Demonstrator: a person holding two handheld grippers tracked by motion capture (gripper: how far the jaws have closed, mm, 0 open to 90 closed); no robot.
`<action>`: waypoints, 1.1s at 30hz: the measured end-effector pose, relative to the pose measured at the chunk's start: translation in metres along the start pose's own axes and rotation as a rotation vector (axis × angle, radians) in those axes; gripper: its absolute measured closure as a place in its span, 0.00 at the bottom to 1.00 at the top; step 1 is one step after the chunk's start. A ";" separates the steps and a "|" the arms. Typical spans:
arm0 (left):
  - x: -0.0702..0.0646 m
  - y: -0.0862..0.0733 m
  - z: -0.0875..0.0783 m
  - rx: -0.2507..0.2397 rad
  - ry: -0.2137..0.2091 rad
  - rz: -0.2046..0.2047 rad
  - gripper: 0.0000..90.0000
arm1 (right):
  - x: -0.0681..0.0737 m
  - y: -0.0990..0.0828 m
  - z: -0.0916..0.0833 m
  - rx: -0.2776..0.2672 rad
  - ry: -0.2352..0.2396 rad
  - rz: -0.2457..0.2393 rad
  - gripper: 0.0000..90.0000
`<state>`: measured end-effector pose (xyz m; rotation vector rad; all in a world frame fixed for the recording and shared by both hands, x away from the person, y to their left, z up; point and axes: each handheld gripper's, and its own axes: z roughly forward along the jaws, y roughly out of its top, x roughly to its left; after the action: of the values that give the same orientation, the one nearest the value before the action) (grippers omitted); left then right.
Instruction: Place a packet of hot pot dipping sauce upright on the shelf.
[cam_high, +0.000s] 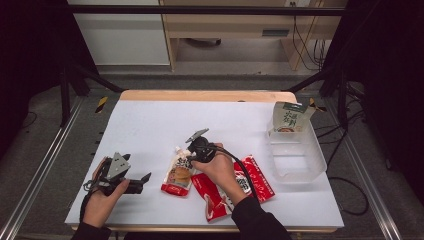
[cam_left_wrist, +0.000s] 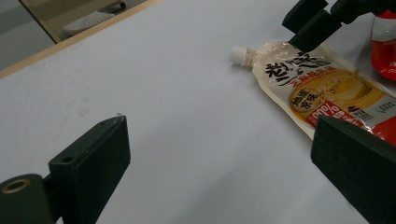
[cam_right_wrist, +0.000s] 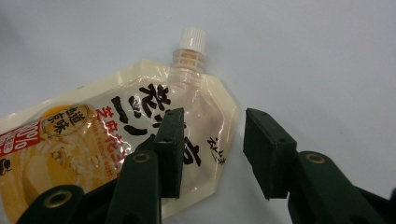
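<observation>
**Spouted pouch under my right gripper**

On the left, my left gripper (cam_high: 131, 184) rests low on the white desk (cam_high: 150, 130), its fingers (cam_left_wrist: 93, 158) wide apart with nothing between them. Right of it lies the spouted pouch (cam_high: 179, 172), flat on the desk: a translucent cream body, a white screw cap (cam_right_wrist: 193, 37), bold black characters, an orange-yellow picture and a red band at the bottom. My right gripper (cam_right_wrist: 212, 154) hangs over its upper corner, fingers parted, one above the film, the other past its edge, not pressing. Red packets (cam_high: 252, 175) lie just beyond.
</observation>
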<state>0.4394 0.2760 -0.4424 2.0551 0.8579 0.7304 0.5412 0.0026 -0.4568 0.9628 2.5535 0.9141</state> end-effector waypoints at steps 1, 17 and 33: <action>0.000 0.000 0.000 0.000 0.000 0.000 0.05 | 0.000 0.000 0.000 -0.001 0.002 0.003 0.65; 0.000 0.000 0.000 0.003 -0.004 0.004 0.05 | -0.001 -0.008 0.005 0.018 0.014 0.030 0.65; -0.001 0.000 0.001 0.005 -0.007 0.009 0.05 | 0.006 -0.010 0.004 0.035 0.024 0.019 0.90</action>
<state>0.4400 0.2748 -0.4430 2.0663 0.8480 0.7255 0.5335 0.0019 -0.4665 0.9938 2.5929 0.8945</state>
